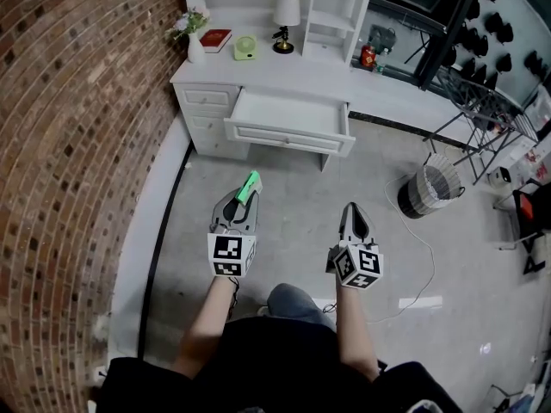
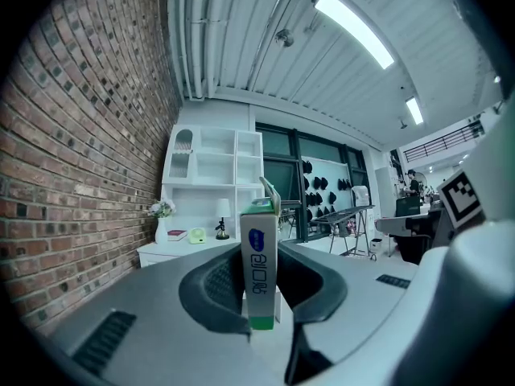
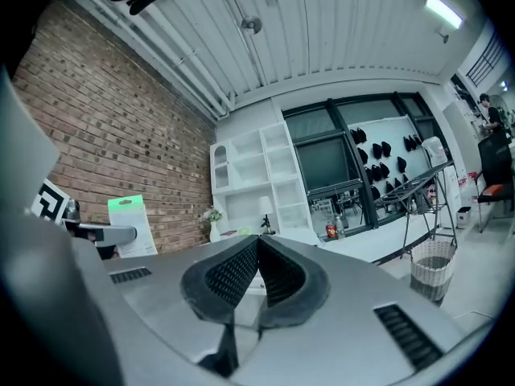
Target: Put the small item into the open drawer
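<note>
A small green and white box (image 1: 249, 187) sticks out of my left gripper (image 1: 244, 198), whose jaws are shut on it. In the left gripper view the box (image 2: 259, 262) stands upright between the pads, its flap up. My right gripper (image 1: 355, 216) is held beside it over the floor, jaws shut with nothing between them (image 3: 257, 276). The right gripper view catches the box (image 3: 129, 225) off to its left. The open white drawer (image 1: 288, 120) juts out of the white desk (image 1: 258, 71) ahead of both grippers.
A brick wall (image 1: 77, 144) runs along the left. On the desk stand a vase (image 1: 195, 48), a red book (image 1: 215, 40), a green object (image 1: 245, 48) and a lamp (image 1: 285, 20). A wicker bin (image 1: 428, 187) and a metal rack (image 1: 482, 119) stand at right.
</note>
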{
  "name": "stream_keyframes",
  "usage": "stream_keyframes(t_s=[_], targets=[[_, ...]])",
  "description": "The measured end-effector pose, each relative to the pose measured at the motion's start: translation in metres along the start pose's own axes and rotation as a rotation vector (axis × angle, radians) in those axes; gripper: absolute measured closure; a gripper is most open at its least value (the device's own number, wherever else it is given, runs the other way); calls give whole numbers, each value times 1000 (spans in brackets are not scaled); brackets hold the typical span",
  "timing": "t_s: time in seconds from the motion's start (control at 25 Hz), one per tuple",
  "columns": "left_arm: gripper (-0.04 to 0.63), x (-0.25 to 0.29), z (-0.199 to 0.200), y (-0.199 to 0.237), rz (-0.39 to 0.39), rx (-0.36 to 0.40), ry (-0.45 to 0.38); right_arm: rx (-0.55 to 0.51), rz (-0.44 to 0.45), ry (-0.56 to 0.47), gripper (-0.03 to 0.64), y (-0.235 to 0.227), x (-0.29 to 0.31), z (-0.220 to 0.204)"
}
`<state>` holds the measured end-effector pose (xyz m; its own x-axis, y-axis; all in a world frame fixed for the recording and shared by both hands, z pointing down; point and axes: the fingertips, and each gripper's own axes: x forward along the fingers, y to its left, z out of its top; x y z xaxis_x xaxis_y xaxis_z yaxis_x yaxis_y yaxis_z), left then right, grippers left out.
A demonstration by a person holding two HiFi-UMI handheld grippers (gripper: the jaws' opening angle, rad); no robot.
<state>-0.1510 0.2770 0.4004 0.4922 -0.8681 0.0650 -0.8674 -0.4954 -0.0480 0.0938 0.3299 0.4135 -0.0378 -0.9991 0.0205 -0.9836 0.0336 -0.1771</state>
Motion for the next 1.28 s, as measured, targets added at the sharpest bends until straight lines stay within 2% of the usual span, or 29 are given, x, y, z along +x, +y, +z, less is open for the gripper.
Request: stream_keyframes(t_s=[0.16, 0.32, 0.64, 0.88, 1.28], targets=[[503, 5, -5, 5, -16, 12, 13, 3, -10, -7, 617, 1, 8, 2], [503, 20, -9, 16, -16, -8, 12, 22, -31, -10, 616, -7, 24, 3], [503, 97, -27, 37, -18, -5, 46, 24, -35, 5, 617, -34, 103, -9], [503, 197, -41, 70, 16, -18, 78, 5, -8, 19, 617, -60, 215, -9], [503, 411, -45, 130, 79, -31, 149, 2, 78, 80, 616, -119, 453, 7]])
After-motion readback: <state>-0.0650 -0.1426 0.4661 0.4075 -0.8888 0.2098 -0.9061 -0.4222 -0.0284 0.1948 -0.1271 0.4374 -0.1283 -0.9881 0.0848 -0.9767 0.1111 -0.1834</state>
